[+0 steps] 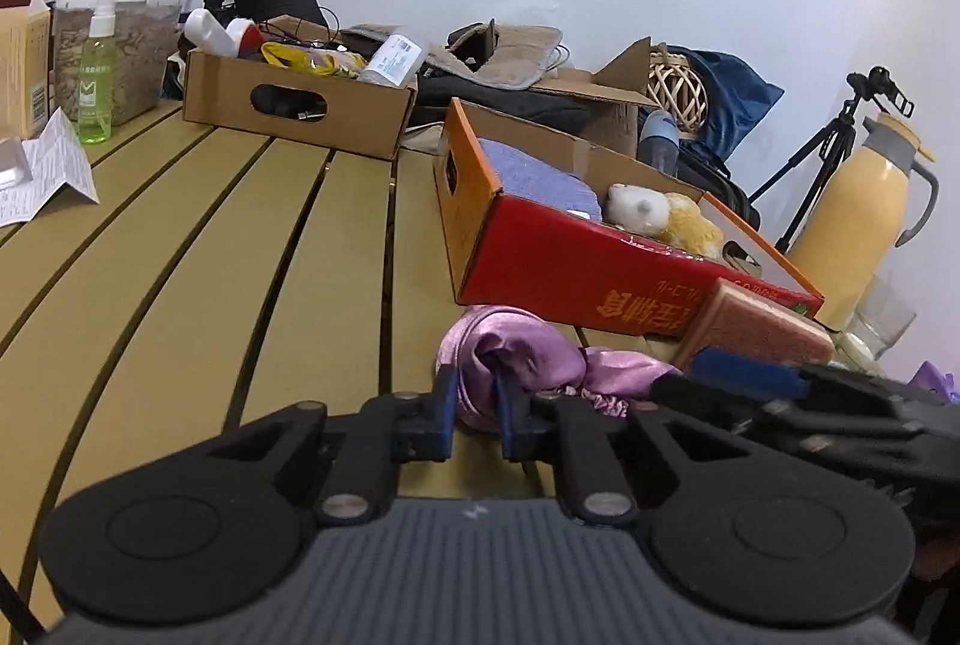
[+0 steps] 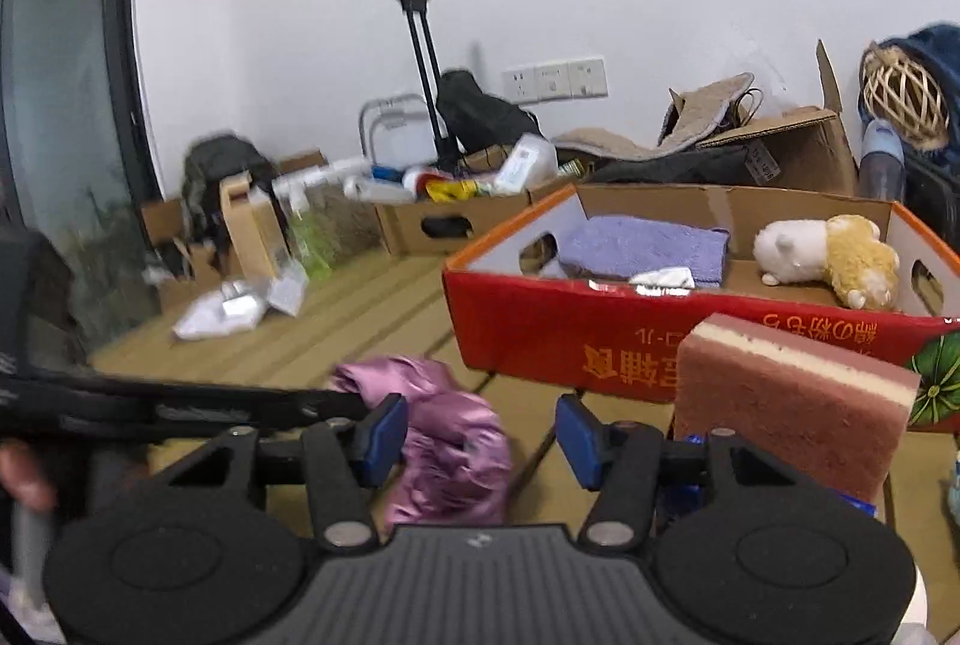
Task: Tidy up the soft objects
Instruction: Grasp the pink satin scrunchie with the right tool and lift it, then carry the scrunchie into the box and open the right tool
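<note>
A crumpled purple satin cloth (image 1: 516, 357) (image 2: 450, 441) lies on the slatted table in front of the red box (image 1: 570, 273) (image 2: 540, 339). My left gripper (image 1: 477, 414) is shut on its near fold. My right gripper (image 2: 480, 435) stands open astride the cloth; the left pad is at the fabric and the right pad is clear of it. One of its blue pads (image 1: 744, 372) shows in the left wrist view. A pink sponge (image 2: 792, 405) (image 1: 762, 327) leans on the box. Inside the box are a lavender towel (image 2: 648, 243) and a white and yellow plush toy (image 2: 828, 255).
A brown cardboard box (image 1: 300, 105) of bottles stands at the back. Also in view are a green spray bottle (image 1: 96, 93), papers (image 1: 42, 177), a yellow thermos (image 1: 858, 225) and a glass (image 1: 882, 321). Bare table slats (image 1: 180, 255) stretch to the left.
</note>
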`<action>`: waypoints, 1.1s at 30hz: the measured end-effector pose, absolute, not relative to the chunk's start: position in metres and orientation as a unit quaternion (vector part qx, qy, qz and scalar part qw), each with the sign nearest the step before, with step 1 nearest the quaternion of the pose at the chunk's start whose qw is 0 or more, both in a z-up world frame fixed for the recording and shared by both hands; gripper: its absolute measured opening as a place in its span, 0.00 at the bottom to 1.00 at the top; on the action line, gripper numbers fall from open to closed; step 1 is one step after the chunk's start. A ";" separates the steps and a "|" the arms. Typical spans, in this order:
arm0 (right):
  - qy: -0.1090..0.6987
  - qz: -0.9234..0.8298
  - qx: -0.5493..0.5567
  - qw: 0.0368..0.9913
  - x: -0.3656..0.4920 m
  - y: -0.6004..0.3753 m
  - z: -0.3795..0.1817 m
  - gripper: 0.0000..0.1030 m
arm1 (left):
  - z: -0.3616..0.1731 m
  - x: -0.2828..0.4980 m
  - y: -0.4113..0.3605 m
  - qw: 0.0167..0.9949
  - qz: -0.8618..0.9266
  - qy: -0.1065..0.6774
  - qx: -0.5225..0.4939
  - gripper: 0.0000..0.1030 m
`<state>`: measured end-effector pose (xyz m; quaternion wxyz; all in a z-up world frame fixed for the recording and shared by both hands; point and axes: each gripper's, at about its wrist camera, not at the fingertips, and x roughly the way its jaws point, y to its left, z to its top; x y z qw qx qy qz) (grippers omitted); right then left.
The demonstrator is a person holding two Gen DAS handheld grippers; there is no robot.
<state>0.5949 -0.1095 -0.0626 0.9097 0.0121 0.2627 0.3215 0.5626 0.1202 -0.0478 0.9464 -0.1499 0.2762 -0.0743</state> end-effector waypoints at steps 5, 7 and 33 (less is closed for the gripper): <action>0.285 0.324 -0.042 0.901 0.593 -0.089 -0.068 0.35 | -0.049 0.563 0.115 0.948 -0.075 0.279 -0.137 0.12; 0.294 0.329 -0.051 0.896 0.590 -0.086 -0.069 0.25 | -0.048 0.561 0.113 0.948 -0.071 0.277 -0.137 0.08; 0.141 0.302 -0.008 0.943 0.452 -0.249 0.051 0.16 | 0.074 0.442 -0.013 0.959 -0.198 0.158 -0.123 0.05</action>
